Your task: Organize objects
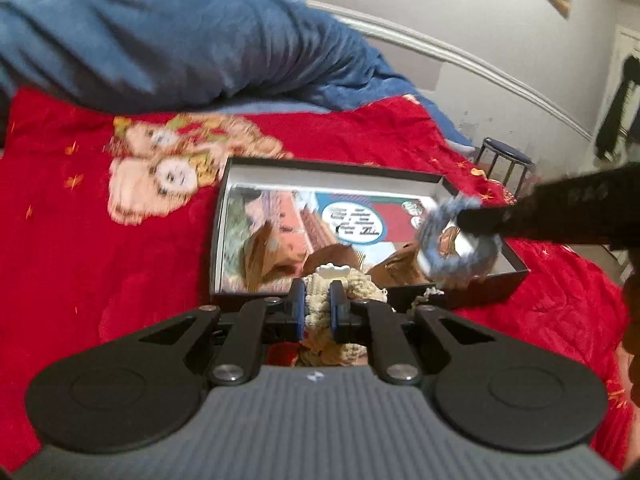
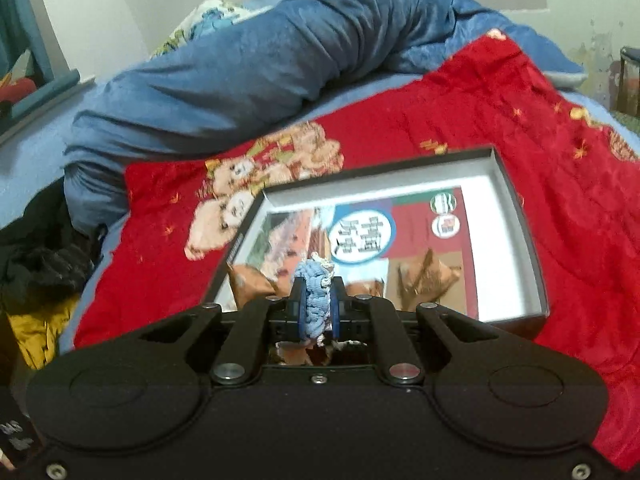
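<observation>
Left wrist view: left gripper is clamped narrow on a cream knitted piece at the near edge of the open black box on the red blanket. The right gripper's dark body comes in from the right, carrying a blue knitted ring over the box's right corner. Right wrist view: right gripper is pinched tight on that blue knitted ring, above the box. Risk: soft yarn could snag on a pad at release, or the ring could drop outside the box wall.
</observation>
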`<action>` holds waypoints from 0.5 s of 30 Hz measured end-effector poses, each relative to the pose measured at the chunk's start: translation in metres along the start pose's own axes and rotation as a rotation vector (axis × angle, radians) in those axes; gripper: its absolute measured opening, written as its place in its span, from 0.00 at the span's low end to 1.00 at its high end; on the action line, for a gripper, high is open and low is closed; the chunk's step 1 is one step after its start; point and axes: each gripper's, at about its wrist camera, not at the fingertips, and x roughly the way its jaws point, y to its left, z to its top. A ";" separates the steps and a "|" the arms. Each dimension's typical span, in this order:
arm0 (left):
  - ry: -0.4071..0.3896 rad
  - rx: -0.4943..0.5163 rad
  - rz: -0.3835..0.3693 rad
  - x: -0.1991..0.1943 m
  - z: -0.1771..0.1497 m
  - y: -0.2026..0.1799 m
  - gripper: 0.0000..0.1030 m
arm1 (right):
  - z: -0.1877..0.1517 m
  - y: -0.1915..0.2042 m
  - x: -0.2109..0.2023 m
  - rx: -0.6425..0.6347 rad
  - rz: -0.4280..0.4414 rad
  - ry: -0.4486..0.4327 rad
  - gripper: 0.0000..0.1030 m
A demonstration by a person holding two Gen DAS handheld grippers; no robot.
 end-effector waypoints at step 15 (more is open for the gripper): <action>-0.042 0.039 -0.028 -0.029 -0.006 -0.035 0.14 | 0.016 -0.006 -0.046 0.119 -0.010 -0.152 0.12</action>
